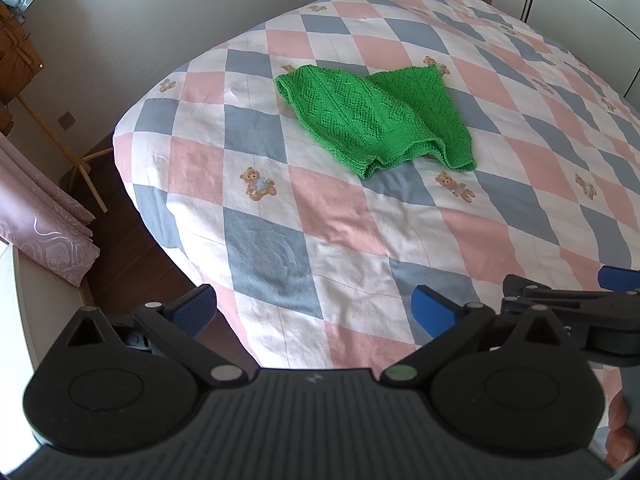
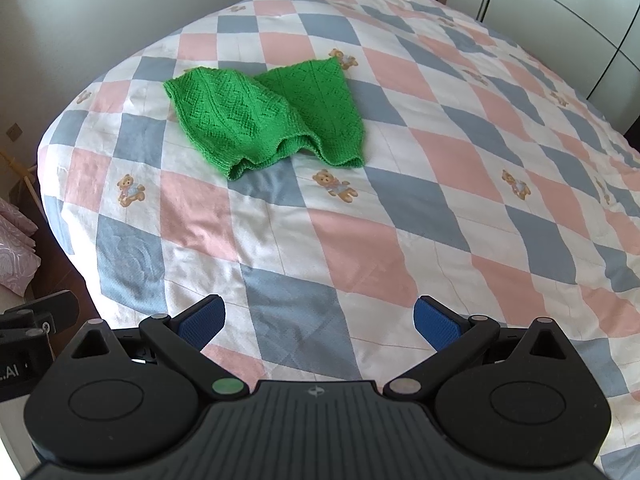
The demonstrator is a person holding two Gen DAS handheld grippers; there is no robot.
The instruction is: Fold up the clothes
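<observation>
A bright green knitted garment lies crumpled on the bed, one part lapped over the other, its ribbed hem toward me. The right wrist view shows the same green garment left of centre. My left gripper hangs open above the quilt, well short of the garment, nothing between its blue pads. My right gripper is open too and just as far from the knit. At the right edge of the left wrist view the right gripper's black frame appears, close beside the left one.
The bed carries a pink, blue and white diamond quilt with teddy bears. On the left are dark floor, folded pink cloth and a wooden stand. White wardrobe doors stand at the far right.
</observation>
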